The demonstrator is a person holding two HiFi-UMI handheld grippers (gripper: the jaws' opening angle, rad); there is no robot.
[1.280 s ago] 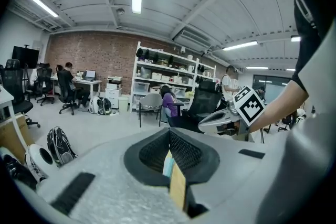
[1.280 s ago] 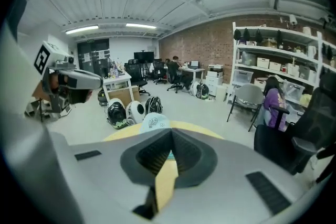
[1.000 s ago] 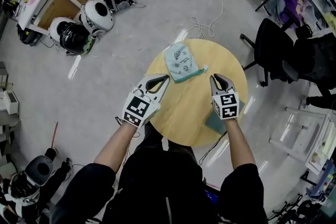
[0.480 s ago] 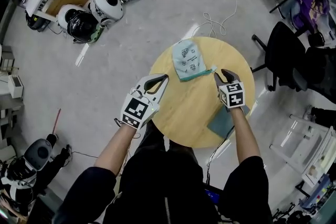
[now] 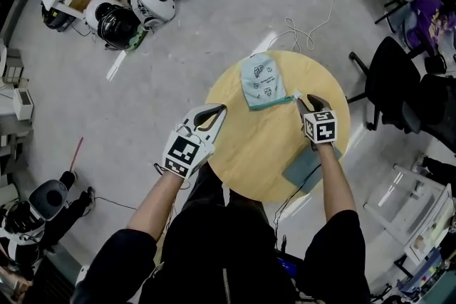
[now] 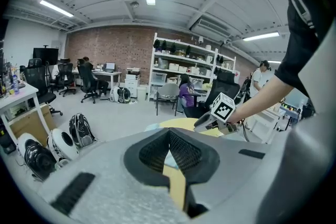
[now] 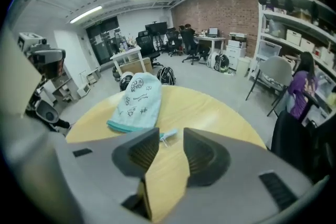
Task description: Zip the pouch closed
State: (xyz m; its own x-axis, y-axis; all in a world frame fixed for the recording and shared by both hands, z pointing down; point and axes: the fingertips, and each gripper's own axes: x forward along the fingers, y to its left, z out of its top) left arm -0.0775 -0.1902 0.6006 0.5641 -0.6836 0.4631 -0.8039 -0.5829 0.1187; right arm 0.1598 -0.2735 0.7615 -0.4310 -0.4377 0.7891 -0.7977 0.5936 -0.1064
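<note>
1. Head view puts your left hand-held gripper [image 5: 218, 109] at the tabletop's [image 5: 251, 156] left edge, clenched on nothing. Before any pull, you will probably want it pinning the pouch's left end.
2. The pouch [image 5: 259, 80] lies flat by the far edge, teal zip edge facing you, well apart from that hand-held gripper.
3. A small teal tab [image 7: 168, 136] juts from the pouch's right end.
4. Your right hand-held gripper [image 5: 305, 100] has just been opening its jaws. They stand wide and grip nothing, with the tab just beyond the gap. Come down squarely and close on the tab alone, not the fabric.
</note>
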